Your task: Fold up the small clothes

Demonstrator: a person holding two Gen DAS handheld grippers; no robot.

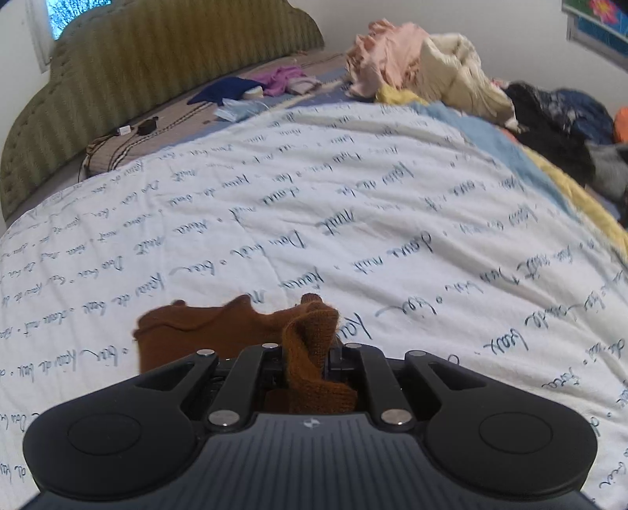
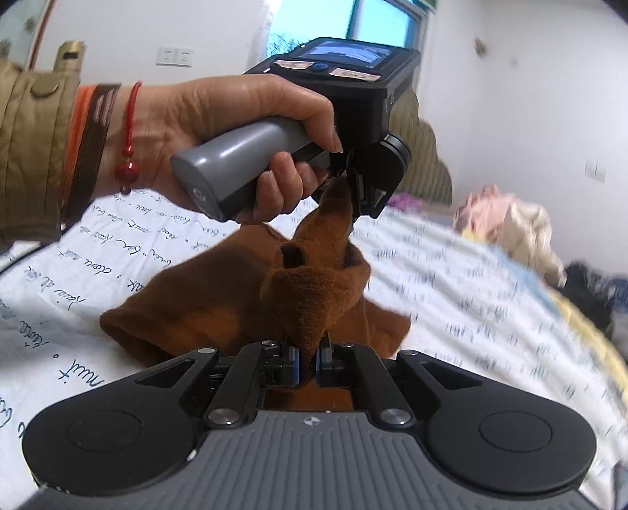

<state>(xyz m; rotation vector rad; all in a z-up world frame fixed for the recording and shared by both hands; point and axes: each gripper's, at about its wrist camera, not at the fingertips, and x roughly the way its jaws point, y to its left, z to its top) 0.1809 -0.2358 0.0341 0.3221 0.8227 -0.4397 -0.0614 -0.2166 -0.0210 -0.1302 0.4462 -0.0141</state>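
2 hand-held grippers (both clamped).

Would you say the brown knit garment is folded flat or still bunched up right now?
Bunched, not folded: the brown garment hangs rumpled between the shut left gripper and right gripper above the bedspread.

It was a home bedroom — a bed under a white script-printed cover, a green padded headboard, heaps of laundry by the wall, a window behind.
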